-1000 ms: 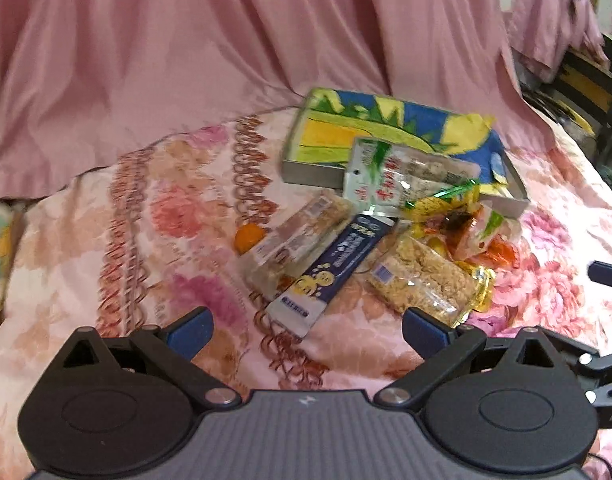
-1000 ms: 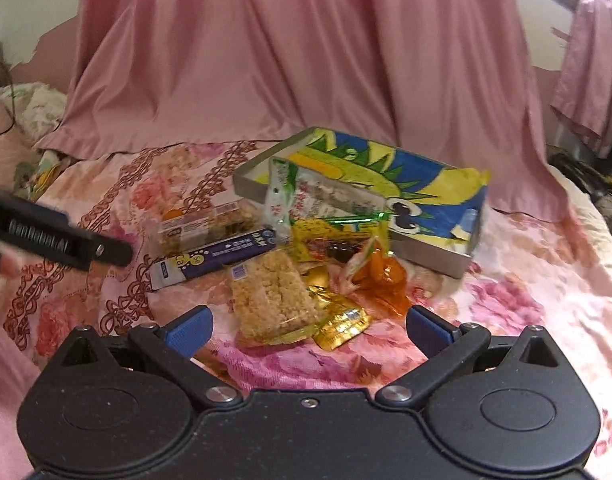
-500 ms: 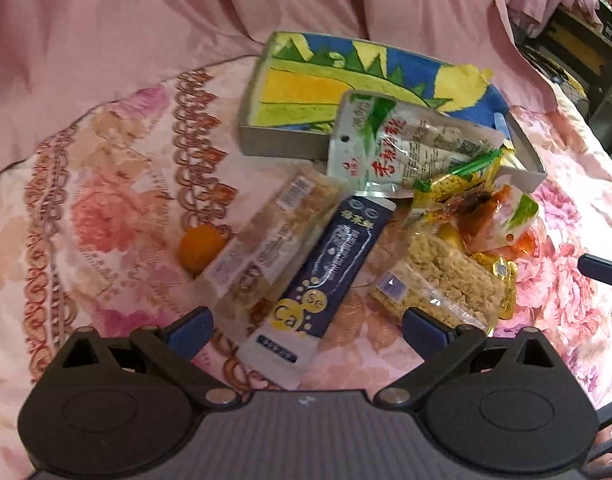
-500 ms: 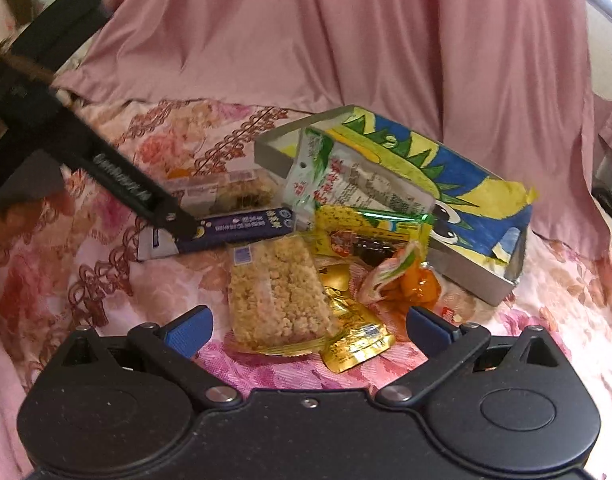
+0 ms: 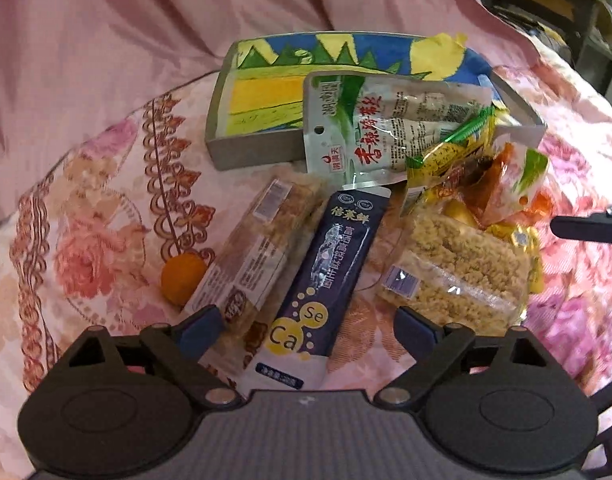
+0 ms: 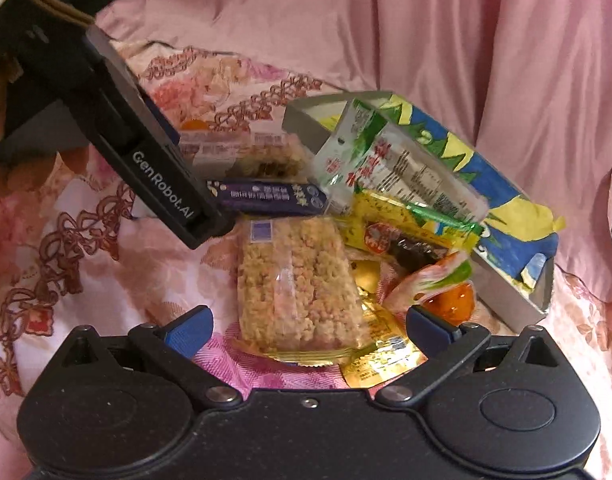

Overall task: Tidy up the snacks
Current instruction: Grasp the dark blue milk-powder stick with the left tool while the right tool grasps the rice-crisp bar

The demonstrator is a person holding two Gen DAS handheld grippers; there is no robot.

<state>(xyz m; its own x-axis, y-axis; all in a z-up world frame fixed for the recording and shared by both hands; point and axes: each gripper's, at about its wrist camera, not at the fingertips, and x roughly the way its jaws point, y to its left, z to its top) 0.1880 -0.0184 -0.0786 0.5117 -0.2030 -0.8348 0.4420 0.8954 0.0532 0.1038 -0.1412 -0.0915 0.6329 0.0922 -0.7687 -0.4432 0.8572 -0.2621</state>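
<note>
Snacks lie in a pile on a floral bedspread in front of a grey tray (image 5: 250, 152) lined with a blue, yellow and green picture. My left gripper (image 5: 306, 330) is open, its fingers either side of the near end of a dark blue Ca/Se packet (image 5: 330, 272) and a clear cereal bar (image 5: 258, 248). My right gripper (image 6: 308, 330) is open, its fingers either side of a clear rice-crisp pack (image 6: 294, 284), which also shows in the left wrist view (image 5: 454, 268). A green and white pouch (image 5: 390, 128) leans on the tray edge. It also shows in the right wrist view (image 6: 386, 168).
A small orange fruit (image 5: 182, 276) lies left of the cereal bar. Yellow, gold and orange wrappers (image 6: 410, 240) are heaped by the tray. The left gripper's body (image 6: 146, 152) crosses the right wrist view. Pink drapery (image 5: 146, 20) hangs behind.
Both grippers have moved forward and down toward the pile. The left gripper now straddles the blue packet, the right one the rice-crisp pack. Both stayed open.
</note>
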